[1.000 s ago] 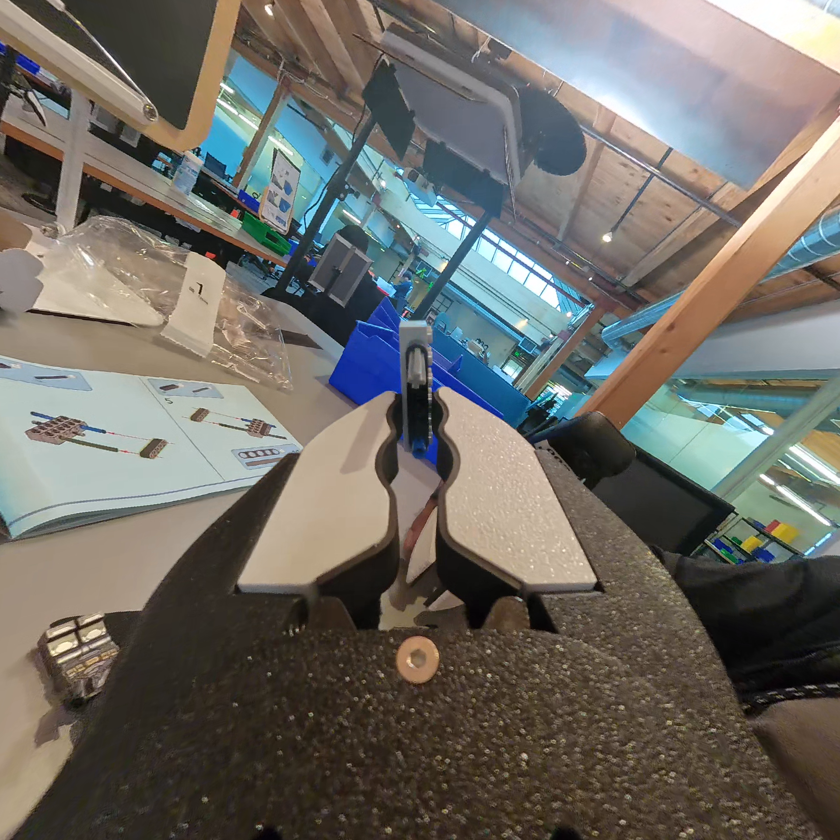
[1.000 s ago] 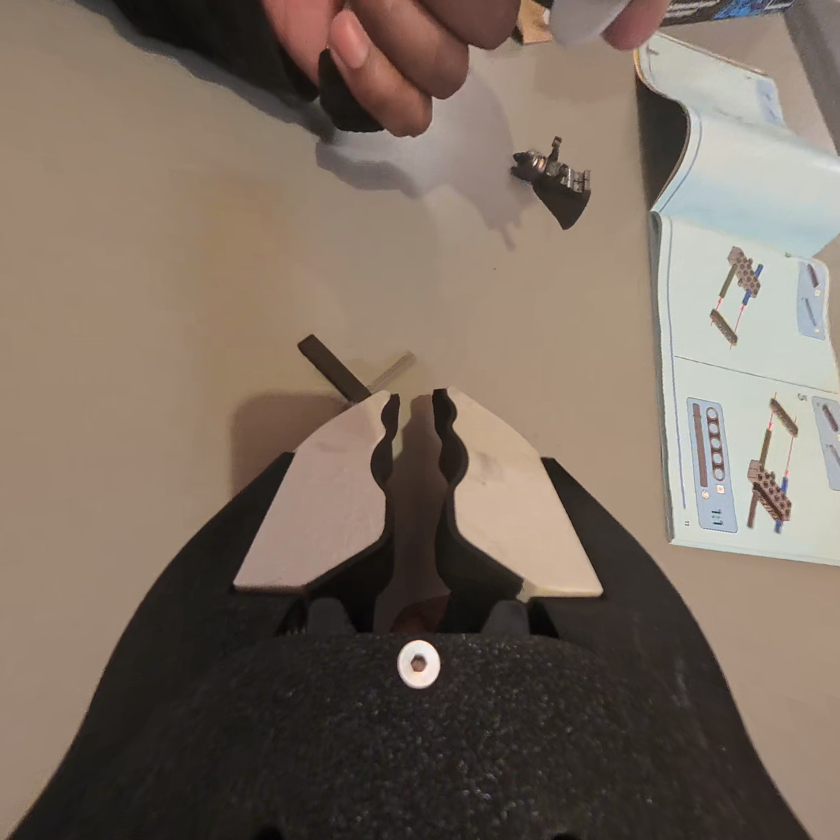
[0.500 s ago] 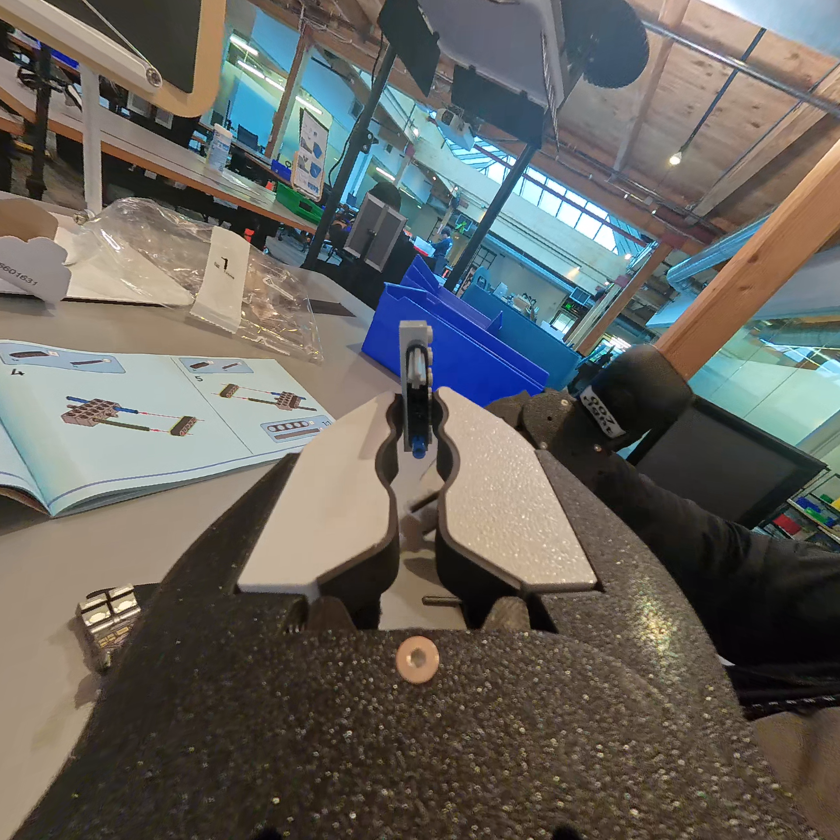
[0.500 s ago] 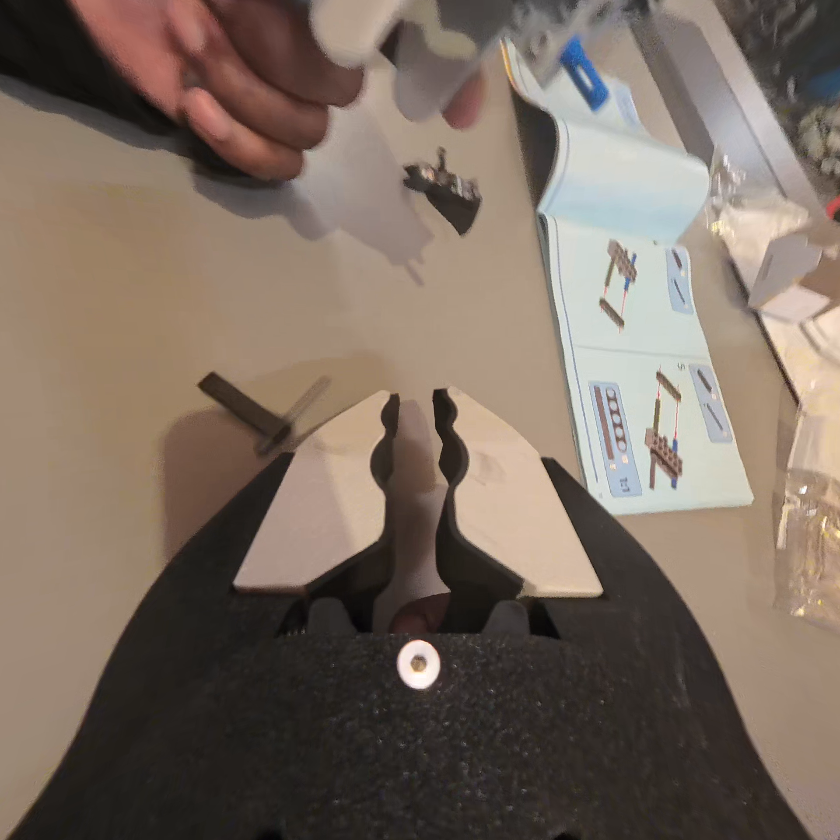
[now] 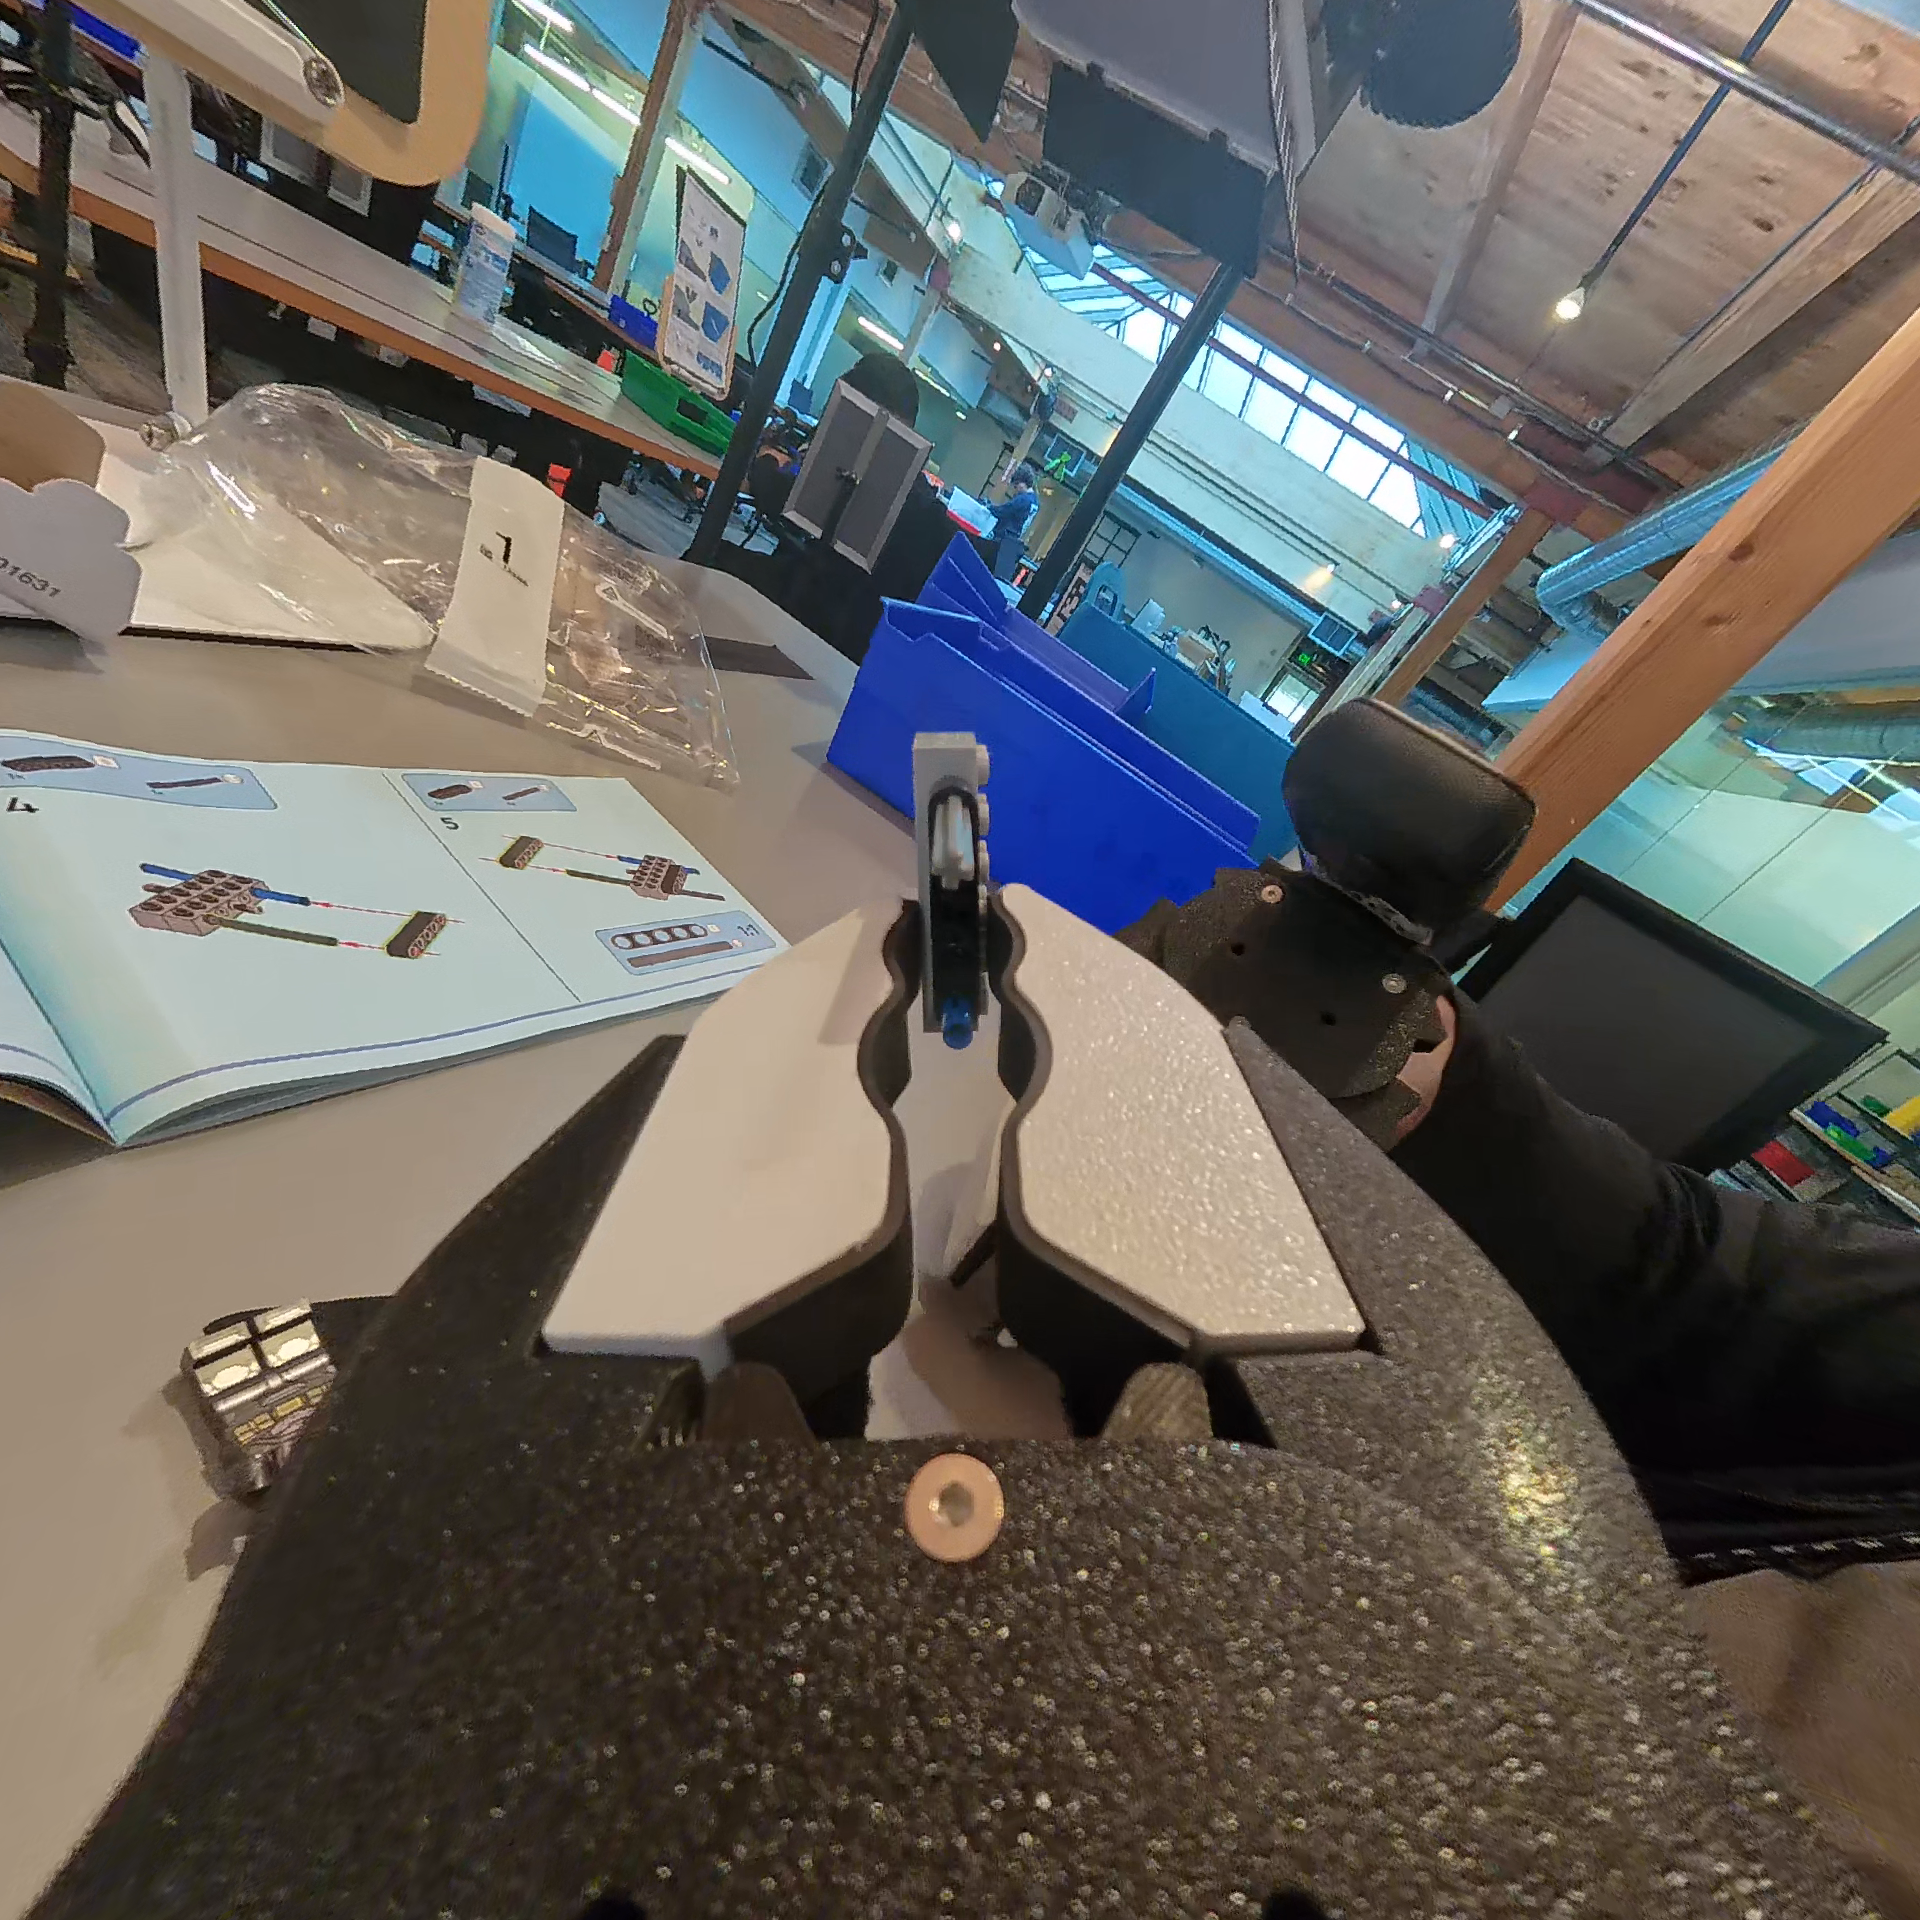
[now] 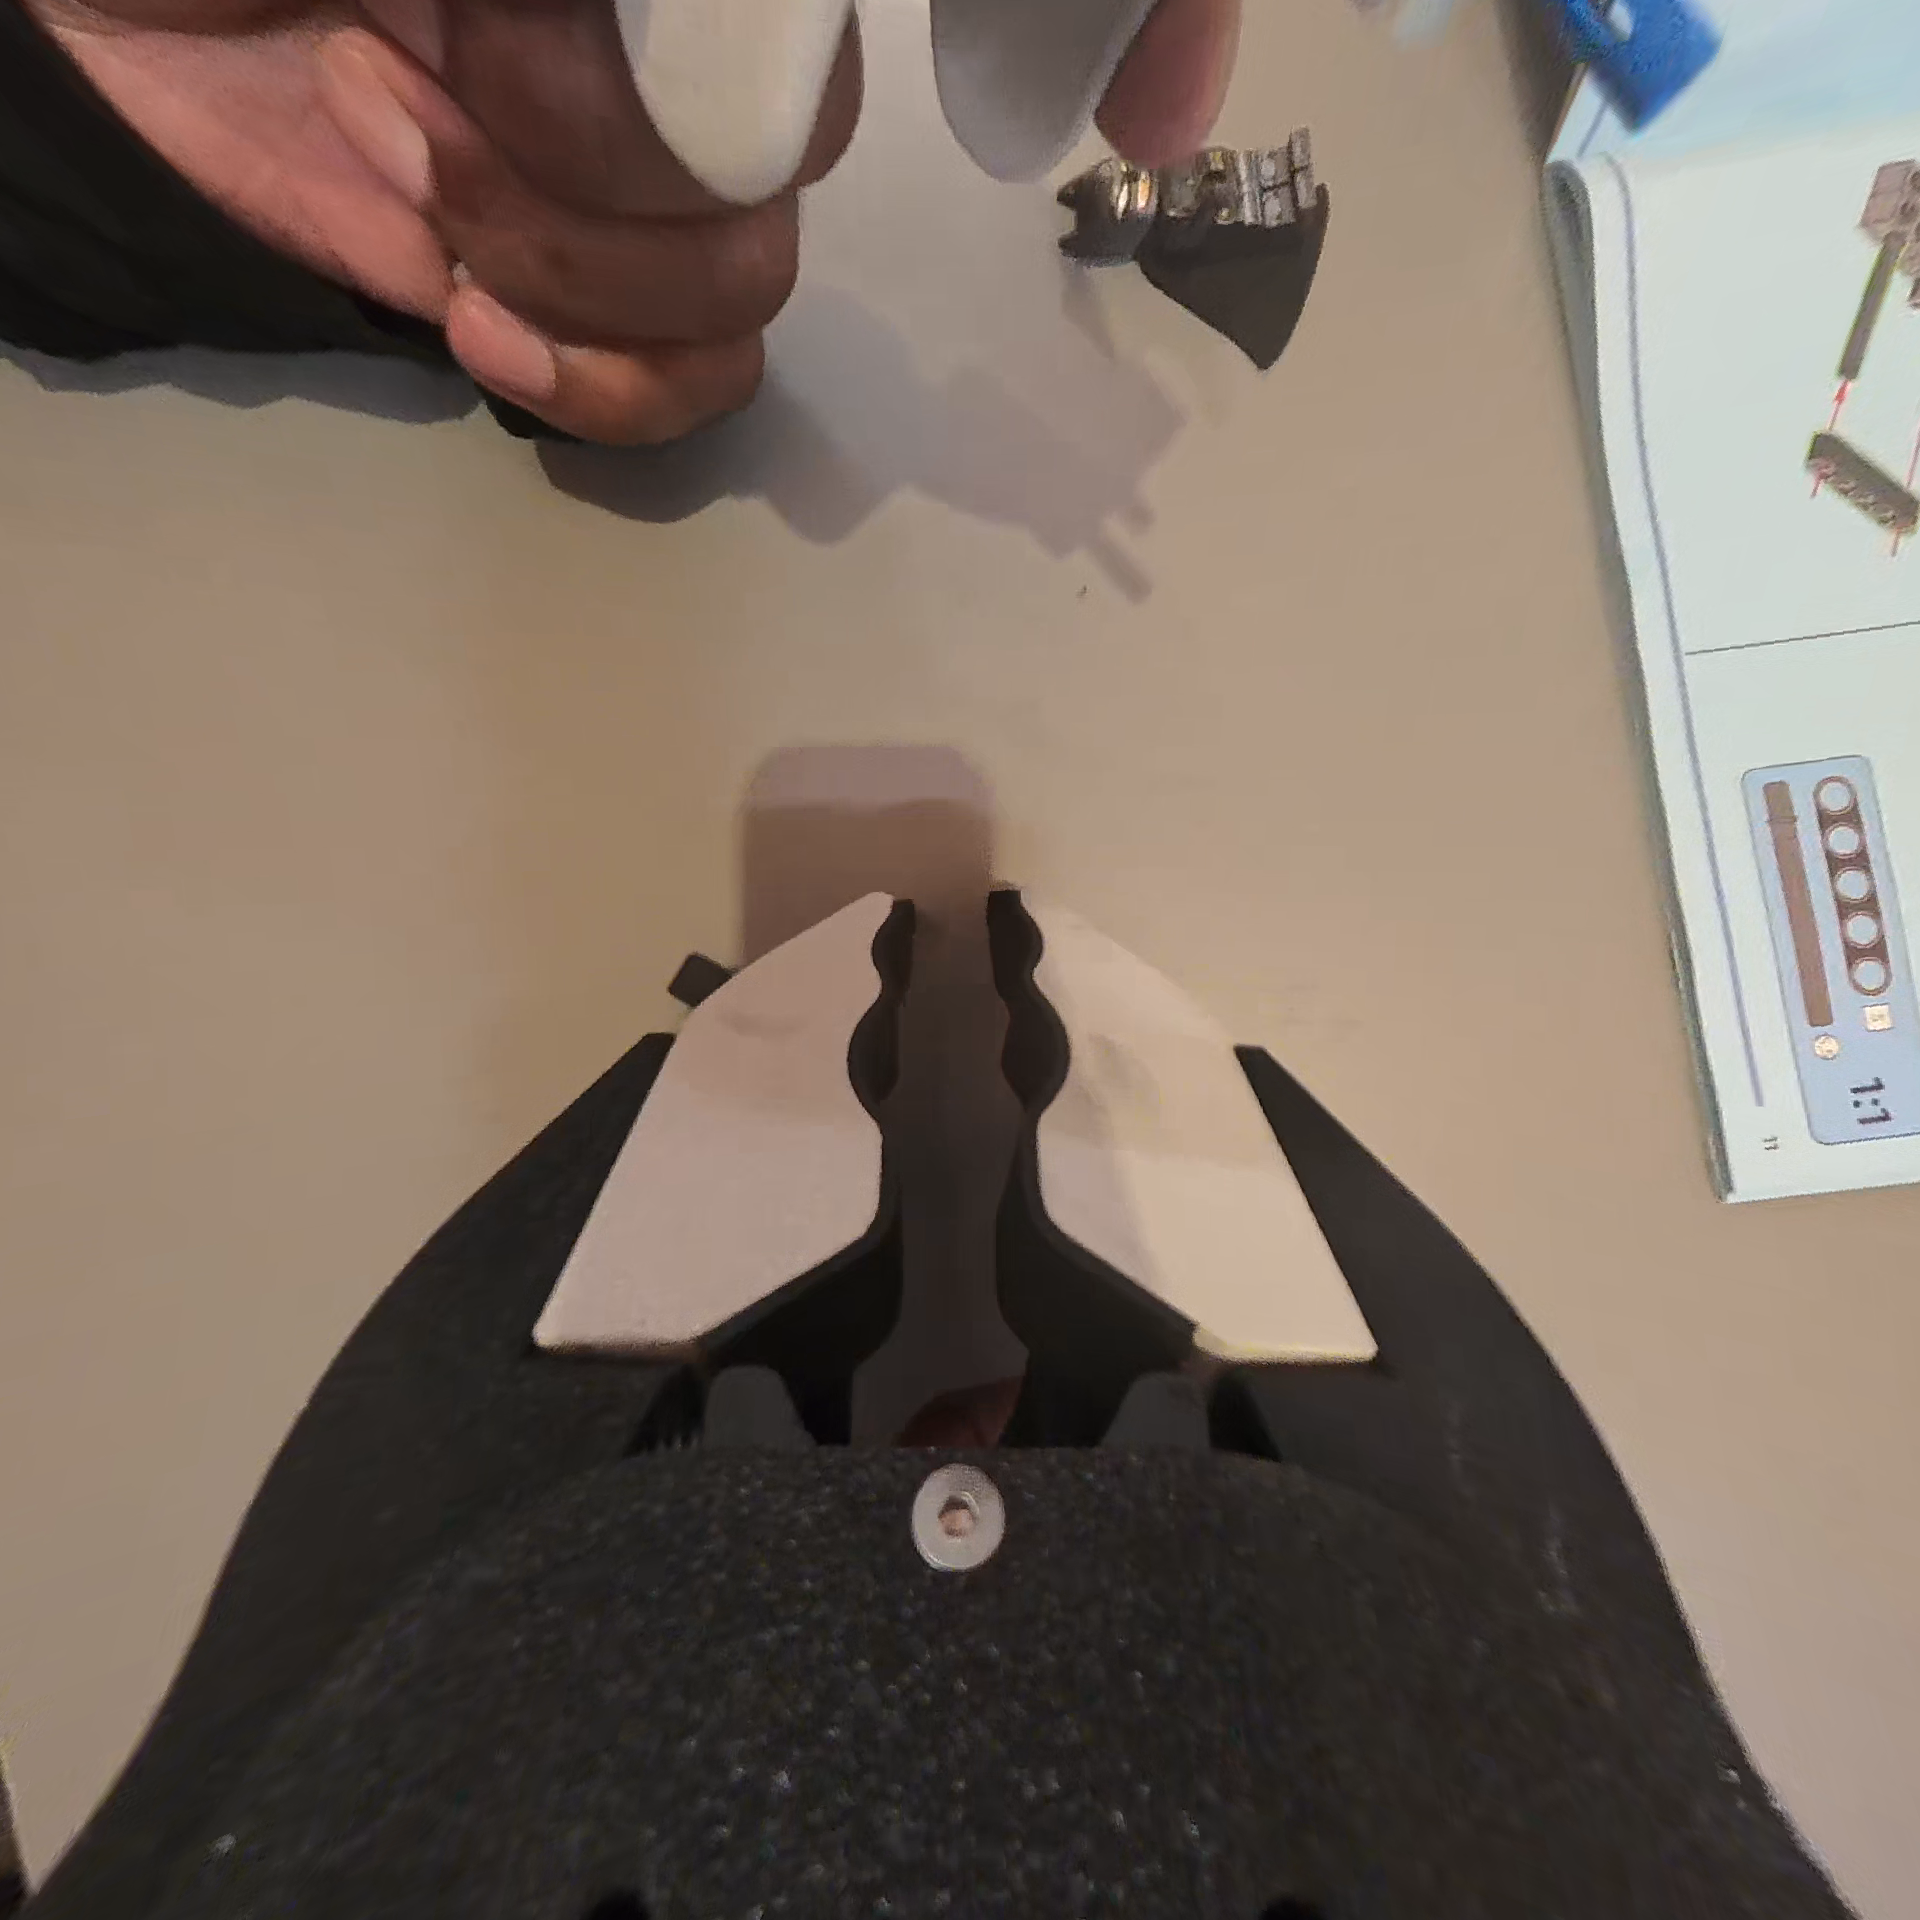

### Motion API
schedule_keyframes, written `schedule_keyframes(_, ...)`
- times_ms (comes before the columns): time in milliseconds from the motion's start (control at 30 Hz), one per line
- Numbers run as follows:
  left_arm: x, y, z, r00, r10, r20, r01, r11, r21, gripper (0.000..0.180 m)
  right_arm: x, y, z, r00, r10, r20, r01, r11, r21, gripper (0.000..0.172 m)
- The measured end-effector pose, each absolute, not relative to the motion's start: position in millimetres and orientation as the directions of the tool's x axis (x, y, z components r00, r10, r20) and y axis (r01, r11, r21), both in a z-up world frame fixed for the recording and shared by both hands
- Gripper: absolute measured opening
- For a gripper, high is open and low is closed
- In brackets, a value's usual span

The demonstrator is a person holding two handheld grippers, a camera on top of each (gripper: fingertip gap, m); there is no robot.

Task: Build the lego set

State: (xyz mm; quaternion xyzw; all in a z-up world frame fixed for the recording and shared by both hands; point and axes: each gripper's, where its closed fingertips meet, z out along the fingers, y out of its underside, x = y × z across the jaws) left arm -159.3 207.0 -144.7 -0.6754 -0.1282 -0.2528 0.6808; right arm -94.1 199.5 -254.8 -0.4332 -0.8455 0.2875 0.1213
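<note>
While left tongs (image 5: 951, 971) clamp a grey-and-black studded brick assembly (image 5: 948, 831) upright, right tongs (image 6: 951, 914) hover slightly parted, gripping nothing, over the beige surface (image 6: 416, 727).

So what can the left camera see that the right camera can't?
Only the left wrist view shows the grey brick piece clamped upright in the left gripper, the blue bins and the clear plastic bag. Only the right wrist view shows the right gripper open over bare table. Both show the instruction booklet and the small dark brick model.
</note>
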Motion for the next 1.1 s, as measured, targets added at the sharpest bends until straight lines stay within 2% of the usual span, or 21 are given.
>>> schedule_keyframes(467, -147.5, 209.9, -144.7, 0.842, -0.199, 0.502, 0.499, -0.071, -0.864, 0.012, -85.3, 201.5, -261.2, -0.548, 0.836, -0.042, 0.719, 0.444, -0.534, 0.014)
schedule_keyframes(567, -144.5, 210.5, -144.3, 0.839, -0.208, 0.503, 0.498, -0.078, -0.864, 0.012, -85.4, 201.4, -262.2, -0.551, 0.834, -0.044, 0.717, 0.445, -0.537, 0.009)
schedule_keyframes(733, -141.9, 210.7, -145.0, 0.844, -0.206, 0.496, 0.487, -0.094, -0.868, 0.012, -86.3, 206.1, -260.3, -0.558, 0.829, -0.039, 0.692, 0.438, -0.574, 0.006)
schedule_keyframes(933, -141.2, 210.9, -147.8, 0.857, -0.191, 0.479, 0.466, -0.111, -0.878, 0.012, -80.4, 222.4, -250.2, -0.566, 0.824, 0.023, 0.635, 0.453, -0.626, 0.020)
schedule_keyframes(1100, -141.4, 210.9, -147.8, 0.859, -0.190, 0.475, 0.462, -0.111, -0.880, 0.012, -55.1, 223.8, -239.0, -0.561, 0.828, -0.002, 0.614, 0.415, -0.671, 0.021)
